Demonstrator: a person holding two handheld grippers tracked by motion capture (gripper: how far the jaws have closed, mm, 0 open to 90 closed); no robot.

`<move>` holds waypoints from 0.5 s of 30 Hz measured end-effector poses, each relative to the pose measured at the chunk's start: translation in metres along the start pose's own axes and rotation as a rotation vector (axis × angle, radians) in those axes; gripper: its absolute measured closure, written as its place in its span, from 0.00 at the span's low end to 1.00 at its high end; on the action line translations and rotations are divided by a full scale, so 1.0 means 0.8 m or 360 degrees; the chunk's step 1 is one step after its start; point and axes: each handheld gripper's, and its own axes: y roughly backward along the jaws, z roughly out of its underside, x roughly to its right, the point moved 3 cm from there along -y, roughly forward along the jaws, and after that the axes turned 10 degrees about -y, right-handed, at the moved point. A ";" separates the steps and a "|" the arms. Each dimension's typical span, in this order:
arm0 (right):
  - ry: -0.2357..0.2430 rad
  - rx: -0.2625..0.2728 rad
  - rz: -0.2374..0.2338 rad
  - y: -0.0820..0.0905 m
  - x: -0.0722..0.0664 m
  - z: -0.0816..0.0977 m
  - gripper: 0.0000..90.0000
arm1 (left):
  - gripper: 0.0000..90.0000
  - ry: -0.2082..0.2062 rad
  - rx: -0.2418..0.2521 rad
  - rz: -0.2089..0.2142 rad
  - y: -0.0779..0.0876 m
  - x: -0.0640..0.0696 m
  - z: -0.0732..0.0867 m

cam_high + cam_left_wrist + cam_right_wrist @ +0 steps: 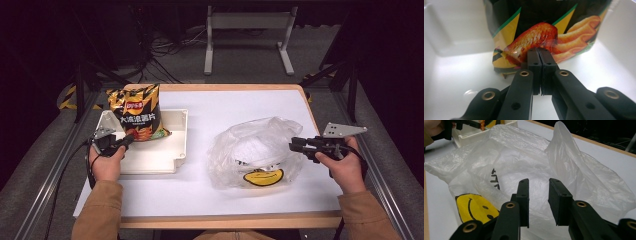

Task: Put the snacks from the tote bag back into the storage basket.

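A glossy chip bag (pixel 137 112) is standing in the white plastic tray (pixel 175 150), the left gripper (pixel 539 53) pressing closed against it. The right gripper (pixel 538 186) is hovering with jaws apart at the crinkly clear plastic bag (pixel 260 150).

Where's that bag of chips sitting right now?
In the high view, the chip bag stands in the white tray on the table's left side, with the left tool shut at its lower edge.

— What's beyond the table (pixel 200 197)?
— A grey stand (pixel 248 35) on the floor, cables (pixel 167 47) beside it.
— And at the corners?
— Striped tape (pixel 67 97).
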 end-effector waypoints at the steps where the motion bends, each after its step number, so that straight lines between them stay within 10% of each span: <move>1: 0.0000 0.0001 0.0002 0.000 0.000 0.000 0.79 | 0.98 0.0001 -0.0002 -0.0003 0.000 -0.002 0.000; 15: 0.0000 0.0003 -0.0002 0.001 -0.001 0.000 0.79 | 0.91 -0.0044 0.0068 0.0052 0.016 0.024 -0.018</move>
